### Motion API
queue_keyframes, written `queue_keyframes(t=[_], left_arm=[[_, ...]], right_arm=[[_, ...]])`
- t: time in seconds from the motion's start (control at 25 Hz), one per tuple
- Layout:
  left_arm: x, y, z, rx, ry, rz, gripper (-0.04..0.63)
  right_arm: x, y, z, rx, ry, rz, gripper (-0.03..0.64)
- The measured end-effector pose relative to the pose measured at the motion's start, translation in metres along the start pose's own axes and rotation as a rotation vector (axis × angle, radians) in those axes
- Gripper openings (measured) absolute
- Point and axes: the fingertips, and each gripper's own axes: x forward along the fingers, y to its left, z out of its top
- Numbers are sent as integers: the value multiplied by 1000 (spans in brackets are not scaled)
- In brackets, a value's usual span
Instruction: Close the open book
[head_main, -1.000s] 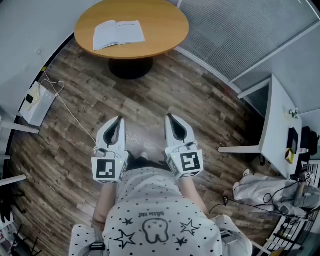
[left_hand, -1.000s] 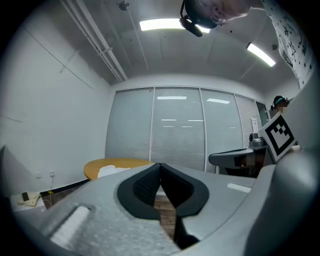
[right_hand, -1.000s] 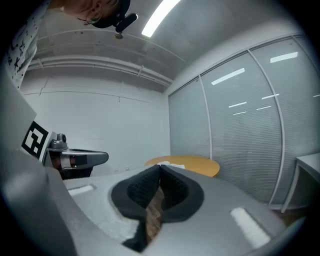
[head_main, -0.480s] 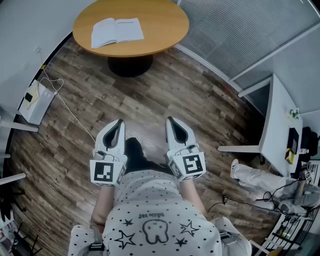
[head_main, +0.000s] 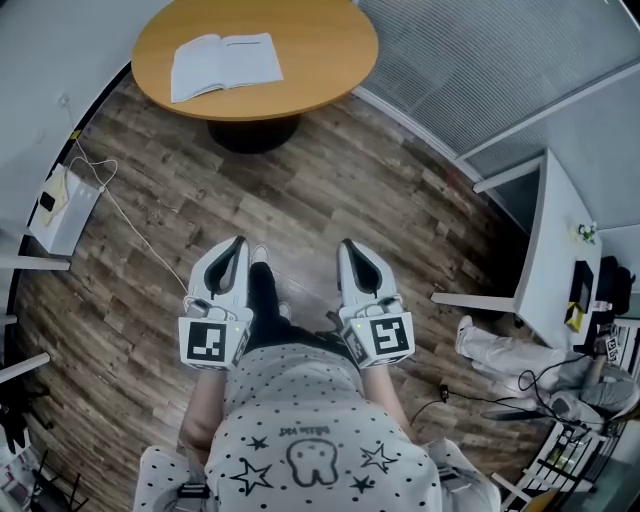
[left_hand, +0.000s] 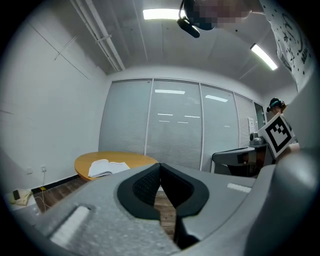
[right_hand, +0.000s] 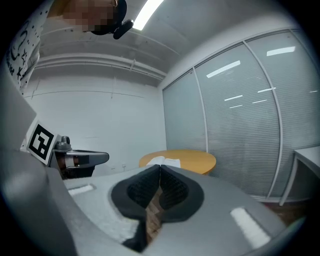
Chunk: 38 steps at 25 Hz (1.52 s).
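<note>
We held tongs in each hand, low in the middle of the head view, just above our dotted shirt (head_main: 300, 420) with stars on it. The left tongs (head_main: 238, 241) were shut tight, pad against pad, with nothing between them. The right tongs (head_main: 346, 244) were shut too and held nothing. We saw only a thin strip of the wood floor (head_main: 330, 190) through the slit under their pads. Both tongs pointed up the frame, side by side and a little apart. Each had a cube with black and white squares at its back end, the left cube (head_main: 213, 342) and the right cube (head_main: 383, 338).

The open book (head_main: 225, 66) lay flat at the upper left of the head view, on the round orange counter (head_main: 320, 40), toward the counter's left side. Its white pages faced up. The book was well apart from both tongs, with a lot of floor between. In both gripper views the book looked small and far off, just above the pads. The counter stood on a dark round foot (head_main: 250, 135).

A white bag (head_main: 62, 205) sat on the floor at the left edge. Grey blinds (head_main: 480, 60) filled the upper right. A white desk (head_main: 555, 250) stood at the right edge.
</note>
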Motion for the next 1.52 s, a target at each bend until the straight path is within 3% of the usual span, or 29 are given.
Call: queue_keyframes(t=[0.44, 0.8, 1.2, 1.52], left_arm=[[97, 82, 37, 25, -28, -11, 11], [125, 145, 43, -4, -37, 37, 11], [154, 164, 34, -14, -9, 42, 11], [208, 170, 28, -33, 17, 61, 11]], right_arm=[[126, -35, 49, -16, -35, -17, 5], [180, -41, 64, -25, -43, -43, 5], [199, -61, 58, 6, -33, -86, 5], [249, -94, 50, 22, 7, -30, 5]])
